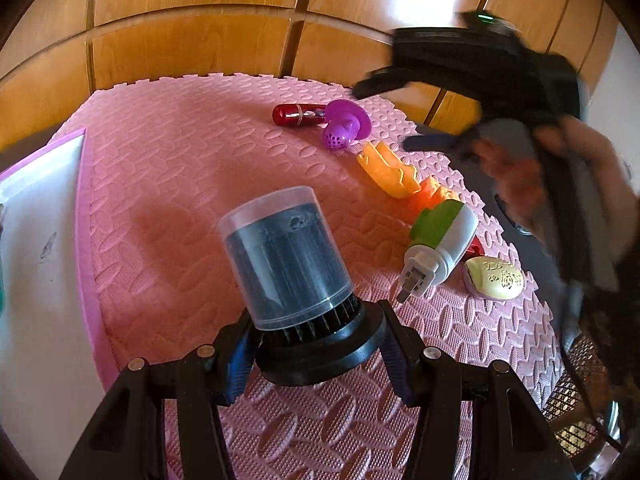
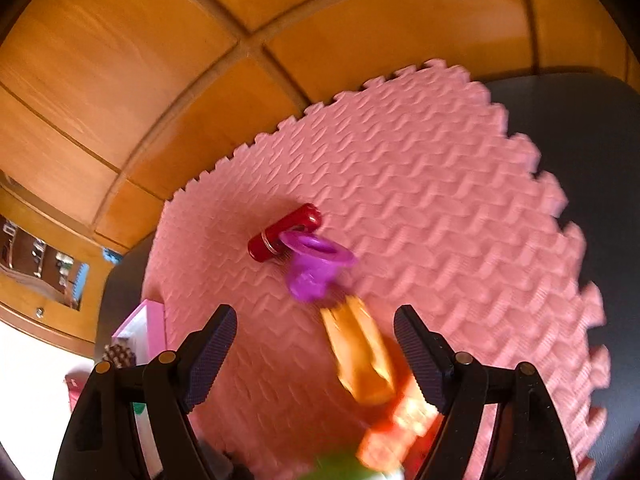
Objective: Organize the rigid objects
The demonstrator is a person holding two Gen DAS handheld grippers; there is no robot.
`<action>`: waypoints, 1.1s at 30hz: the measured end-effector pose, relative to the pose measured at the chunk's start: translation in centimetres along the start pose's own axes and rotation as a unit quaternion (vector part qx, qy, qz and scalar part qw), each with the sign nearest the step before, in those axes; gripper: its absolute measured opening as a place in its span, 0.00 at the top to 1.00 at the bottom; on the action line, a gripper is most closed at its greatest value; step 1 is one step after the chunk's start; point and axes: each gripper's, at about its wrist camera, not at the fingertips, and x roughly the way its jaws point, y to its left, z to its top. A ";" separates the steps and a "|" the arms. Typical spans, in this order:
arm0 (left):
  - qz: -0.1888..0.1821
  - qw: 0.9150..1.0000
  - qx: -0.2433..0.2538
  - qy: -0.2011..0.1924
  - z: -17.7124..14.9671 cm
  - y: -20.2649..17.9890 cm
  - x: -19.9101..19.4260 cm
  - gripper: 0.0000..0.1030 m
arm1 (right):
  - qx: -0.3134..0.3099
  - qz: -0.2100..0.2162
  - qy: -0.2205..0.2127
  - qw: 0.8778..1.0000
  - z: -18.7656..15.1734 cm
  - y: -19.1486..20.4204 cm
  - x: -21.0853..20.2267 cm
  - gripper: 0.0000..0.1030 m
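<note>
Left claw (image 1: 316, 356) pinches a black-based filter canister (image 1: 288, 256), its tall top liable to tip forward; right claw (image 2: 316, 344), spread, hovers over an orange piece (image 2: 360, 356)

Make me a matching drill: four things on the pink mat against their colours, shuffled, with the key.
Things:
1. perforated funnel-shaped piece
2. small tube
3. plug-in device
4. canister in the left hand-held gripper

Colours:
A. green and white
B. dark, under a clear cap
C. purple
D. red

Pairs: 1-C, 2-D, 3-A, 4-B
</note>
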 end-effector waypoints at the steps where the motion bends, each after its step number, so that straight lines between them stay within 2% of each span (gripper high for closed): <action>1: -0.001 1.000 -0.001 -0.001 0.0 0.0 0.0 0.46 | 0.000 -0.007 0.006 1.000 0.5 0.3 1.0 0.30; 2: -0.002 1.000 -0.002 -0.001 0.0 0.1 0.0 0.46 | -0.001 -0.015 0.011 1.000 0.9 0.6 1.9 0.32; 5: -0.005 1.000 -0.002 -0.003 -0.1 0.1 -0.1 0.46 | 0.014 -0.030 0.026 0.999 1.7 0.5 4.4 0.49; 7: -0.005 1.000 0.001 -0.005 -0.2 0.2 -0.1 0.46 | 0.015 -0.049 0.008 0.999 2.0 0.3 5.0 0.68; 9: -0.006 1.000 0.003 -0.008 -0.2 0.2 -0.2 0.48 | 0.017 -0.048 0.006 0.999 2.1 0.2 5.1 0.68; 10: -0.003 1.000 0.003 -0.009 -0.3 0.2 -0.2 0.52 | 0.008 -0.055 0.006 0.998 2.2 0.4 5.1 0.68; 12: 0.017 1.000 0.006 -0.014 -0.5 0.4 -0.2 0.71 | -0.019 -0.075 0.004 0.997 2.0 1.1 4.8 0.68; 17: 0.018 1.000 -0.010 -0.013 0.0 1.2 -0.2 0.82 | -0.067 -0.067 -0.012 0.995 0.9 2.7 2.4 0.68; 20: 0.005 1.000 -0.024 -0.008 0.2 1.8 -0.1 0.81 | -0.093 -0.069 -0.024 0.993 -0.4 3.4 0.5 0.68; 22: -0.004 0.999 -0.032 0.000 0.3 1.9 -0.1 0.80 | -0.101 -0.071 -0.033 0.992 -1.2 3.3 -0.5 0.68; 25: -0.016 0.999 -0.037 0.006 0.3 1.6 -0.3 0.71 | -0.107 -0.070 -0.041 0.991 -2.2 2.8 -1.9 0.68; 29: -0.042 0.998 -0.055 0.011 0.5 1.3 -0.6 0.48 | -0.106 -0.076 -0.049 0.990 -3.1 1.6 -3.1 0.68; 33: -0.032 0.997 -0.065 0.006 1.7 1.4 -1.0 0.35 | -0.094 -0.070 -0.066 0.991 -3.4 -0.2 -4.6 0.68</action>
